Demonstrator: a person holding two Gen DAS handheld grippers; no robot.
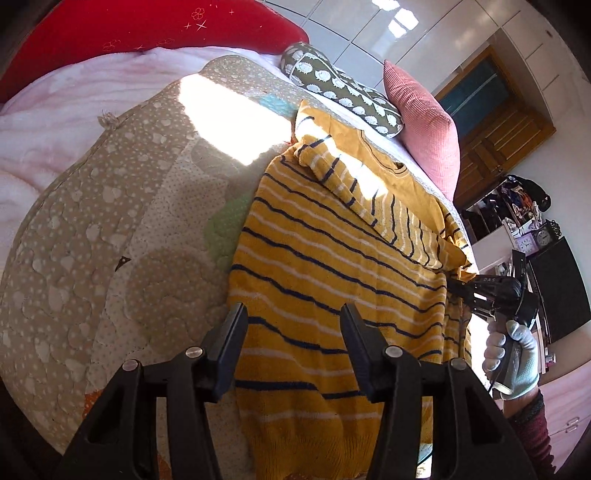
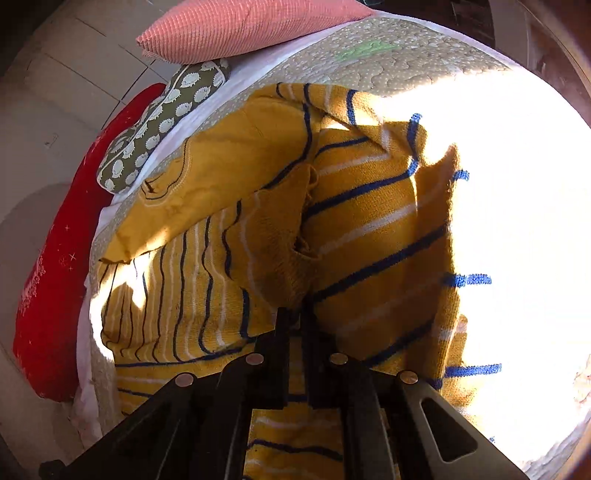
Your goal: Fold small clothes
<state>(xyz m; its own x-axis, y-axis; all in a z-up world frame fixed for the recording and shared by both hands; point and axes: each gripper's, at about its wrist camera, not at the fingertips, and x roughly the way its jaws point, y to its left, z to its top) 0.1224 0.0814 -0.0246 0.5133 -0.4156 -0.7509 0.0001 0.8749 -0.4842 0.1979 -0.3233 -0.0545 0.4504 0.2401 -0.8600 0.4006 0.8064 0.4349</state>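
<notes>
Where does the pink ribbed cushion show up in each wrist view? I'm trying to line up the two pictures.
Left wrist view: the pink ribbed cushion sits upper right, beyond the yellow striped sweater.
Right wrist view: the cushion lies along the top edge, left of centre.
Shared landmark: the olive hedgehog-print pillow lies right beside it in both.

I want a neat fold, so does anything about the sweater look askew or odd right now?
Yes. The sweater isn't flat: one sleeve lies crumpled diagonally across the chest, and the edge where the right gripper pinches it is bunched. The left gripper is open above the hem. No damage shows.
</notes>
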